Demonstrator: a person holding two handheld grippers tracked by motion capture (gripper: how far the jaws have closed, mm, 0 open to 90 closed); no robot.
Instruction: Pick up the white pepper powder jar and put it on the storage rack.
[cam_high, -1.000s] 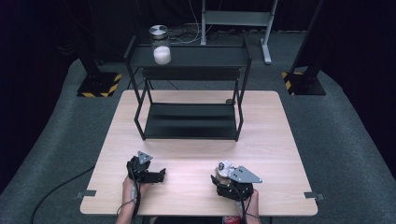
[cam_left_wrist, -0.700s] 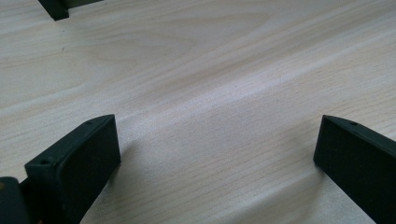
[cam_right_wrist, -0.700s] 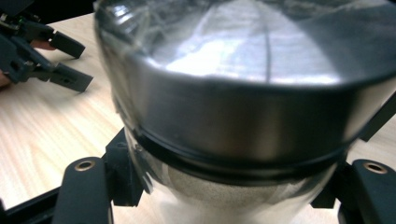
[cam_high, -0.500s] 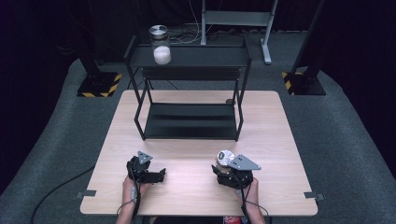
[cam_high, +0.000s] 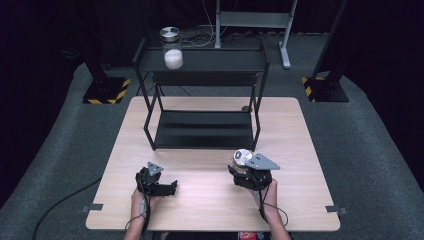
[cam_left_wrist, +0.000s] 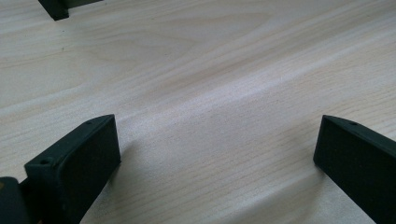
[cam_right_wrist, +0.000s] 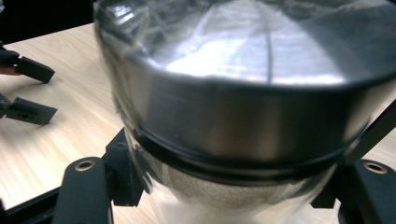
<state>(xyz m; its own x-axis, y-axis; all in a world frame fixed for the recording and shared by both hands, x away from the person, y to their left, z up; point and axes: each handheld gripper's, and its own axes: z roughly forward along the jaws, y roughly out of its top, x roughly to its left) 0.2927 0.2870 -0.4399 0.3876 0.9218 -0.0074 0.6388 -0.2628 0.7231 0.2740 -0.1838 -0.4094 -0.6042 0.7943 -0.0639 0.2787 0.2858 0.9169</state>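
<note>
Lifted and carried forward since a second ago, the right tool (cam_high: 243, 167) now hovers nearer the black metal two-tier rack (cam_high: 202, 127), pinching a clear glass jar with a silver metal lid (cam_high: 243, 158) just below that lid. On the pale wooden table (cam_high: 300, 150), the rack stands at the far middle, its top shelf bearing a second silver-lidded glass jar holding white powder (cam_high: 171, 48) at the left end. Near the table's front edge, the left tool (cam_high: 170, 186) rests low over the wood, jaws spread wide with nothing between them.
</note>
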